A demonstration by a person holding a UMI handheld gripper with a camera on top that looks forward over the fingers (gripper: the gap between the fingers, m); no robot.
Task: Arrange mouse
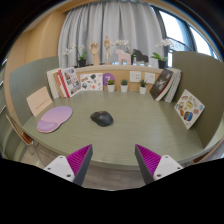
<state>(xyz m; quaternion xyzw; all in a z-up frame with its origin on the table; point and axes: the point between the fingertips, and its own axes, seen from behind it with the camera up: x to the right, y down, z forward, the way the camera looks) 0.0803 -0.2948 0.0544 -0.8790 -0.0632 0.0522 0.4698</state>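
A dark grey mouse [102, 118] lies on the green desk mat [120, 140], well beyond my fingers and a little left of their midline. To its left lies a purple mouse pad [54, 120], apart from the mouse. My gripper [113, 161] hovers above the near edge of the desk, open, with nothing between its magenta pads [78, 160].
Books and cards lean against the back and side walls: a picture book [67, 82] at the left, another book [190, 108] at the right. A wooden shelf [125, 70] with small pots and figures stands at the back, before a curtained window.
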